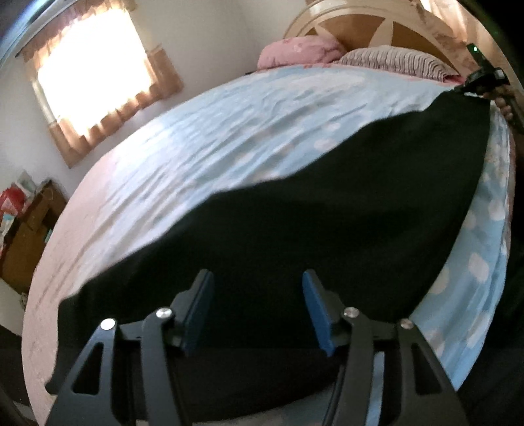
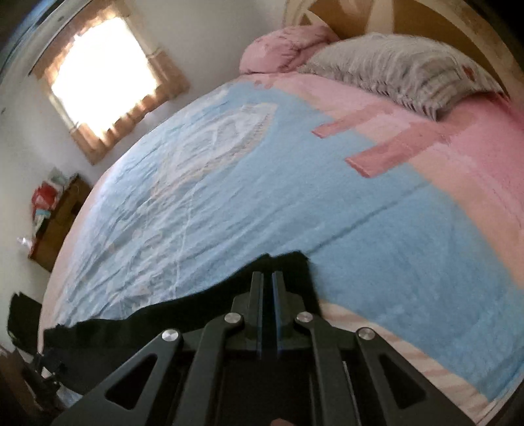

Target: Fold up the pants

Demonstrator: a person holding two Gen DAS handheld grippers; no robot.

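The black pants (image 1: 311,213) lie spread across the near side of the bed, stretched from the lower left up to the far right corner. My left gripper (image 1: 257,275) hovers open just above the near part of the fabric, with nothing pinched between its blue pads. In the right wrist view my right gripper (image 2: 267,273) is shut on a corner of the pants (image 2: 196,308), and dark cloth trails off to the left from its tips. The left wrist view also shows the right gripper (image 1: 471,86) at the far end of the pants, a person's hand behind it.
The bed carries a light blue and pink sheet (image 1: 229,131) with a pink pillow (image 1: 298,50) and a striped pillow (image 1: 393,60) by the wooden headboard (image 1: 360,29). A bright curtained window (image 1: 91,72) and a cluttered wooden cabinet (image 1: 32,229) stand beyond the bed's left side.
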